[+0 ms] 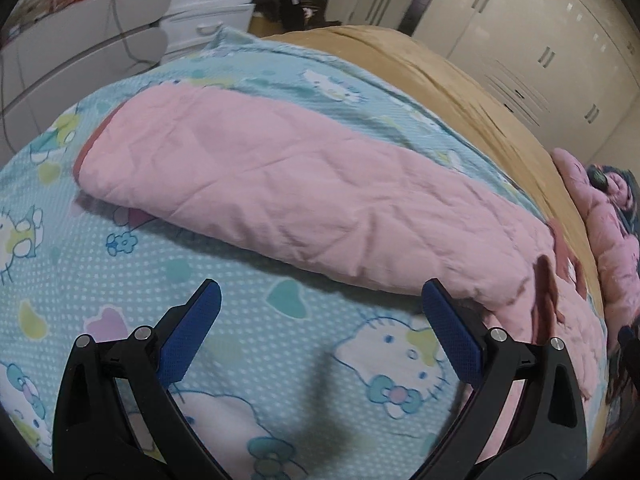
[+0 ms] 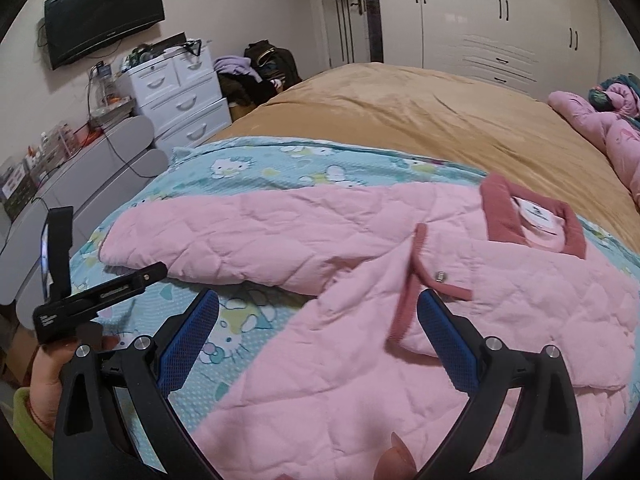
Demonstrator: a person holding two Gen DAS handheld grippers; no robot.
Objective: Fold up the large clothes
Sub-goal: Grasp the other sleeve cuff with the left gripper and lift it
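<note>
A large pink quilted jacket [image 2: 360, 320] with dark pink trim lies spread on a blue cartoon-print blanket [image 1: 280, 360]. Its long sleeve [image 1: 288, 192] stretches across the left wrist view. The collar with a white label [image 2: 536, 216] faces up at the right of the right wrist view. My left gripper [image 1: 320, 332] hovers open over the blanket, just in front of the sleeve, holding nothing. My right gripper [image 2: 320, 336] is open above the jacket body, its right finger near the trimmed front edge with a snap button [image 2: 440, 277].
A tan bedspread [image 2: 400, 112] covers the bed beyond the blanket. Pink bedding [image 2: 612, 132] is heaped at the far right. White drawers [image 2: 180, 92], a grey desk [image 2: 80, 176], a wall TV and wardrobes stand around. A hand [image 2: 48, 376] holds the left gripper's handle at the lower left.
</note>
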